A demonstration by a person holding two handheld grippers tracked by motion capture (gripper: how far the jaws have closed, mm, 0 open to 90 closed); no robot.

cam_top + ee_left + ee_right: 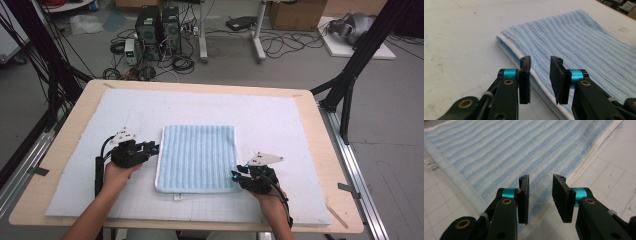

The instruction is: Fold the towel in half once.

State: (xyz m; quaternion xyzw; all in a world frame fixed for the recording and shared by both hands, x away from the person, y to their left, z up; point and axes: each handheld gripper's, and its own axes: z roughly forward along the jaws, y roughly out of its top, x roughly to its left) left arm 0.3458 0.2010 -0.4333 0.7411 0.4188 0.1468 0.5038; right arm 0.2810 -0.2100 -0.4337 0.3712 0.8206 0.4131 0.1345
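A folded light-blue striped towel [197, 157] with a white hem lies flat in the middle of the white mat. My left gripper [155, 147] sits at the towel's left edge, pointing right at it. In the left gripper view its jaws [540, 75] stand apart over the towel's [574, 42] white hem with nothing pinched. My right gripper [235, 175] is at the towel's near right corner, pointing left. In the right gripper view its jaws [540, 192] hang apart just above the towel's [511, 150] edge, gripping nothing.
The white gridded mat [280, 115] covers most of the wooden table [332, 150]. A small label [430, 163] sticks out of the towel's near hem. Beyond the table are computer towers [157, 25], cables and black frame legs [350, 75] on the floor.
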